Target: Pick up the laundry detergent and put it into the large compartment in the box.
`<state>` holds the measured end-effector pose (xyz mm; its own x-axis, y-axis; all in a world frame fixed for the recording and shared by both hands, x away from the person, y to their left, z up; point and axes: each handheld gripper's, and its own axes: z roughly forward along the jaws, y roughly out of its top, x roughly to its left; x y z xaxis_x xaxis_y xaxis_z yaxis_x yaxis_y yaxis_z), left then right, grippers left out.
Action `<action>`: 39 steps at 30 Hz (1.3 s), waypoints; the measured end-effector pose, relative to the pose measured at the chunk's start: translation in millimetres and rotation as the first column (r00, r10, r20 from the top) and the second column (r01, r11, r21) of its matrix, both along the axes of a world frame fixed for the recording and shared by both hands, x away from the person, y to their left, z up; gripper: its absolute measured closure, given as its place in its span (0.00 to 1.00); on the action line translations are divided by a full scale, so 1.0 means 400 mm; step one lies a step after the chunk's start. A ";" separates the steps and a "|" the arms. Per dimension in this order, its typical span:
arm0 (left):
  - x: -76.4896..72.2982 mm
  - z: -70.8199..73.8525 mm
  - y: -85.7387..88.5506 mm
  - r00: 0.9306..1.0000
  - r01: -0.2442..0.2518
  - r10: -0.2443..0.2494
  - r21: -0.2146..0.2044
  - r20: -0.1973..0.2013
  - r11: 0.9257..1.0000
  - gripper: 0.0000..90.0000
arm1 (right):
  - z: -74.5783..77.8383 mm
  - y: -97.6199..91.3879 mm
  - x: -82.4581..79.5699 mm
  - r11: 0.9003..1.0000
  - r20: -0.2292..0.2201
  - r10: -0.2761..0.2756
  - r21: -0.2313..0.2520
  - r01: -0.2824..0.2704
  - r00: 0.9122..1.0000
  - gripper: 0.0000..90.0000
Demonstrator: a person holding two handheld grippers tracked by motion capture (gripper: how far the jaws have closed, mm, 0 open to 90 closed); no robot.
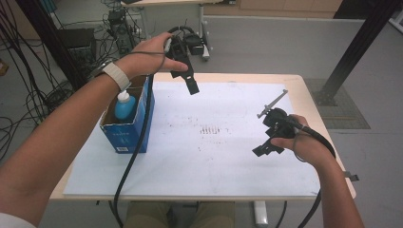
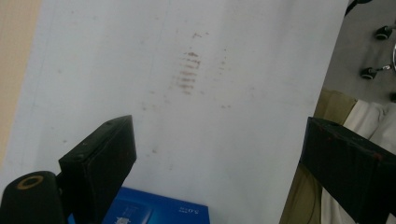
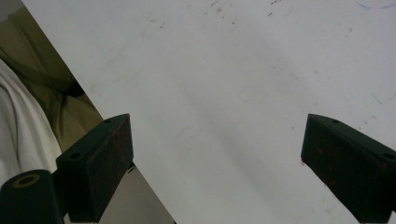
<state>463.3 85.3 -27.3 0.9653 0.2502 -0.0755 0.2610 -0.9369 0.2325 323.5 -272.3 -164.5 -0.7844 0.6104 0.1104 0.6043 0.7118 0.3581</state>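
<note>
The left tongs (image 1: 189, 78) are standing released with nothing between the 2 black jaws, hanging in the air above the far left part of the desk, just beyond and to the right of the open blue cardboard box (image 1: 127, 124). The right tongs (image 1: 267, 142) are likewise gaping and empty, hovering low over the right side of the white paper sheet (image 1: 223, 156) that is covering the desk. In the left gripper view the jaws are framing the sheet's faint brownish smudges (image 2: 187, 72), and the blue box lid (image 2: 154, 210) is peeking in at the bottom edge.

Inside the box a white-capped bottle with a blue body (image 1: 125, 105) is standing upright against the inner wall; it seems to be the thing the left tongs are heading for, though the label is too small to read.

The risks lie with the box: its walls are rising close around the bottle, so a jaw is liable to catch the cardboard rim and tip or drag the box. The trailing black cable (image 1: 138, 142) is draping across the box front and could snag it. A pinch on the narrow cap alone may slip.
</note>
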 end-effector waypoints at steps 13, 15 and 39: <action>0.009 -0.065 -0.078 0.995 0.094 -0.091 0.087 -0.038 0.992 0.12 | -0.004 -0.019 -0.007 1.000 -0.003 -0.013 0.006 0.013 1.000 0.10; 0.011 -0.067 -0.079 0.994 0.100 -0.097 0.086 -0.044 0.991 0.12 | -0.004 -0.021 -0.010 1.000 -0.001 -0.015 0.007 0.015 1.000 0.10; -0.016 -0.088 -0.091 0.985 0.171 -0.171 0.081 -0.008 0.982 0.12 | -0.005 -0.035 -0.033 0.999 0.007 -0.036 0.007 0.036 0.999 0.10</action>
